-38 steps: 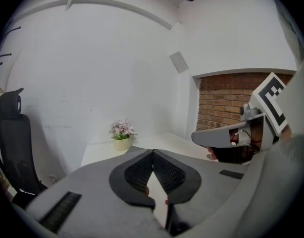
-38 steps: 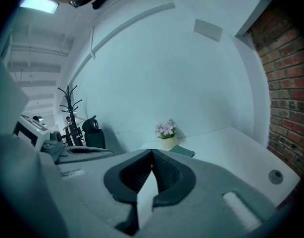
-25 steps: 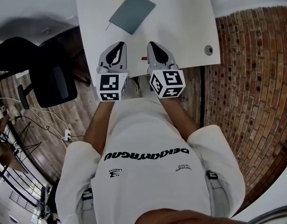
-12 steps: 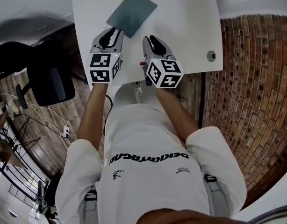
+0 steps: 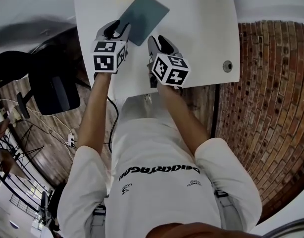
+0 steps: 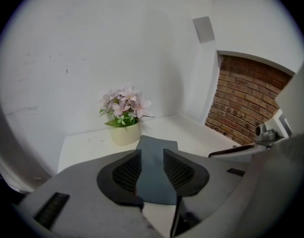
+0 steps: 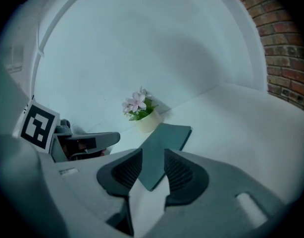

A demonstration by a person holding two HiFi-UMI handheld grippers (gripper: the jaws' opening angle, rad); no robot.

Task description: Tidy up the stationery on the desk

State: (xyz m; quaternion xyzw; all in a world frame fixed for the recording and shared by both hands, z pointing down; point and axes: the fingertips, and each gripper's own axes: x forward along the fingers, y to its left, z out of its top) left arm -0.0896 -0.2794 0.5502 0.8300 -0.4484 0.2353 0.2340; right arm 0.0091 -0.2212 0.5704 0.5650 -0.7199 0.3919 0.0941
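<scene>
Notebook, slate-grey and closed, lies flat and askew on the far half of the white surface, with a small pot of pink flowers just behind it at the wall. The left gripper hovers at the notebook's near left edge. Its jaws have just been opening and now stand wide apart; the cover shows through the gap, but neither pad presses on it. The right gripper sits beside it, just short of the notebook's near corner. Its jaws have also just been opening and stand apart, with only that corner and bare surface showing between them.
</scene>
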